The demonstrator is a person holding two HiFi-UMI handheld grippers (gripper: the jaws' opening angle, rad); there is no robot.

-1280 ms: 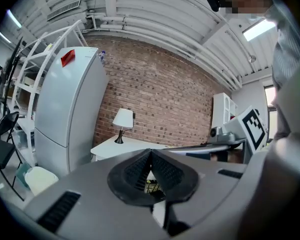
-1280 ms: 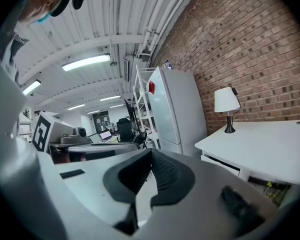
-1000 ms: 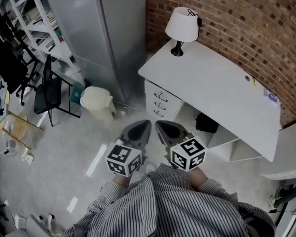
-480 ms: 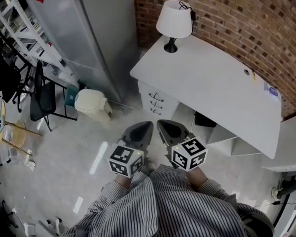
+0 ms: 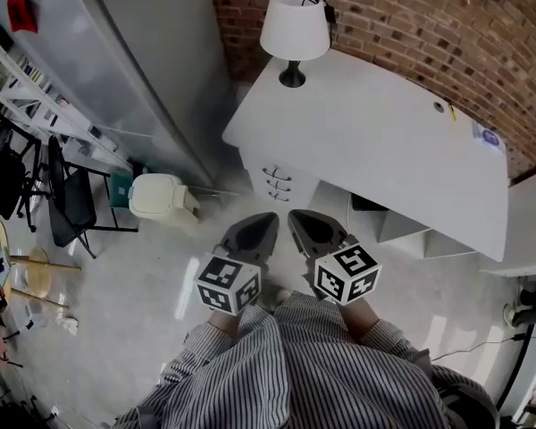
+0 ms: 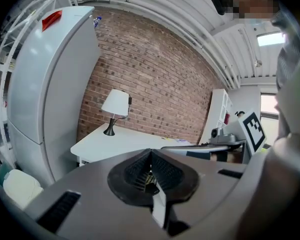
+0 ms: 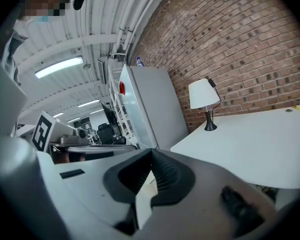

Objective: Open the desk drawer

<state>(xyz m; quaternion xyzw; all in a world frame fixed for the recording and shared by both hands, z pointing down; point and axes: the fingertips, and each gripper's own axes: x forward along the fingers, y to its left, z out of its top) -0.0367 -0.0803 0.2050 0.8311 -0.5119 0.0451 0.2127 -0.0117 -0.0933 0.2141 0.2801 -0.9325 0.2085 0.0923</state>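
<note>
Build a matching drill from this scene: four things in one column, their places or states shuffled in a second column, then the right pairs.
Things:
1. lamp
2. drawers
3. white bin
4. left claw

Places or states:
A. on the floor beside the tall grey cabinet
B. shut and empty, short of the desk
C. on the desk's far corner
D. all closed, under the desk's left end

Pairs: 1-C, 2-D, 3-A, 4-B
</note>
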